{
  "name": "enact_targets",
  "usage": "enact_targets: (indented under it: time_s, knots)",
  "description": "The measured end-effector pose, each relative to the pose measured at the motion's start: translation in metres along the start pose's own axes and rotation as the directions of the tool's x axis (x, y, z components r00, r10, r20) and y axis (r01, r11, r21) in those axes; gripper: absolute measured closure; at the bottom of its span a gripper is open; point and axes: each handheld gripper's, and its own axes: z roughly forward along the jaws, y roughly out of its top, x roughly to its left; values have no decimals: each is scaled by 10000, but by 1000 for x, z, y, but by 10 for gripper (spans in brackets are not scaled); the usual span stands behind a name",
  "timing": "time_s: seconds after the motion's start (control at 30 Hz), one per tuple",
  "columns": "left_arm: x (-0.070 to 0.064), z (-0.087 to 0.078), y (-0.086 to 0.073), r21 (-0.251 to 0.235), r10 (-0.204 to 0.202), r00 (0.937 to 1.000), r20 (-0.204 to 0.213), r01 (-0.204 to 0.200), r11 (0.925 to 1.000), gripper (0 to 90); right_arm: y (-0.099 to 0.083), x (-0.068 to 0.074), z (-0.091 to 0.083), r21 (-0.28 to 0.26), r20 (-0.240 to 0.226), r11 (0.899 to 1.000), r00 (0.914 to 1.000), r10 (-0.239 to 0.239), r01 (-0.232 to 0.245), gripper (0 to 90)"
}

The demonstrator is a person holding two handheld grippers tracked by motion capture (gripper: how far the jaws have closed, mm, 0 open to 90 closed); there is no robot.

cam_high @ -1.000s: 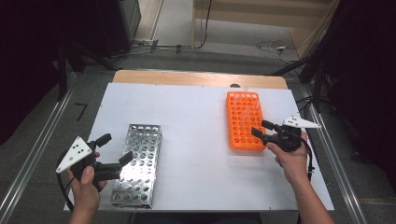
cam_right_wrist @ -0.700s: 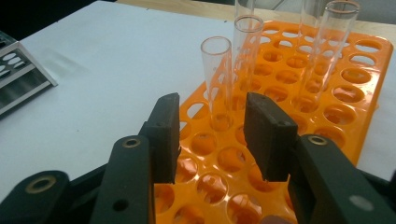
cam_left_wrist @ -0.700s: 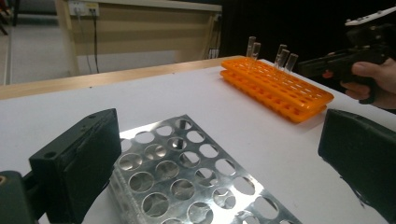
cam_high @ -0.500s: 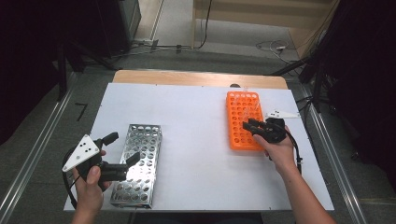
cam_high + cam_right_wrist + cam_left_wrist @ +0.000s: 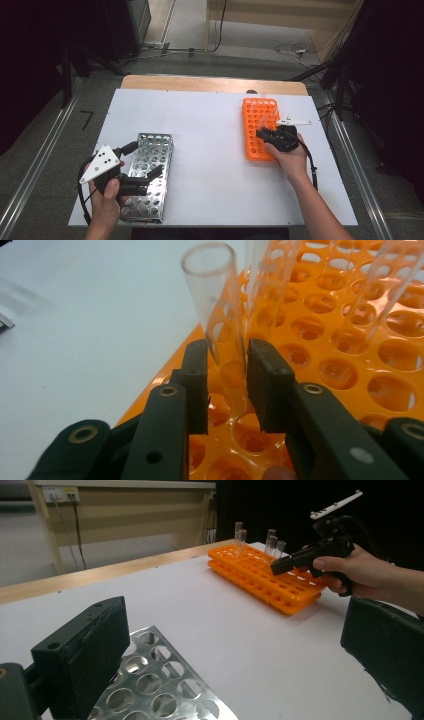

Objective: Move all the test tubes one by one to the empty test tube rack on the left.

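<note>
Your right gripper [image 5: 227, 385] has its jaws closed onto a clear glass tube [image 5: 220, 315] that stands upright in the orange rack [image 5: 252, 145]. The pads sit on either side of the tube's lower part, touching it as far as the right gripper view shows; the mouth of the tube is well above them. Tube's long axis is vertical, so the move that counts, I'd judge, is straight up until the bottom clears its hole, w/ no sideways pull before that.

The rack lies near the right edge of the table [image 5: 210, 130], long side running toward the far edge. In the high view the right gripper [image 5: 270, 136] is over the rack's near half. Other tubes [image 5: 272, 542] stand just beyond toward the far end, close by, so tilting that way risks knocking them.

The metal rack [image 5: 150, 170] sits at the near left corner, well apart from the orange one. Bare white table lies between, so plenty of room to carry across. Its holes look unfilled where they show.

Your left gripper [image 5: 137, 165] is over that metal rack w/ jaws wide apart, holding nothing. It's the nearer one to the metal rack; right hand is the one on the tube. Watch the near edge by the metal rack when you set down.
</note>
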Motion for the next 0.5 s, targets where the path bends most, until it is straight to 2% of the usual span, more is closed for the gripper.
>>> enact_targets:
  time_s: [0.07,0.23,0.33,0.5]
  knots:
    - [-6,6,1,179,24,10000,88,-26,9998,0,1,3,1,44,305,9998,9993,-197,196,709]
    - [-14,15,4,359,114,9996,270,-123,9993,0,2,7,2,63,808,9994,9961,-354,350,741]
    - [-20,20,7,366,154,9990,431,-170,9992,0,2,7,1,-16,837,9992,9957,-400,403,741]
    - [-28,31,12,358,217,9969,758,-245,9991,0,6,6,-9,-858,654,9958,9975,-258,314,742]
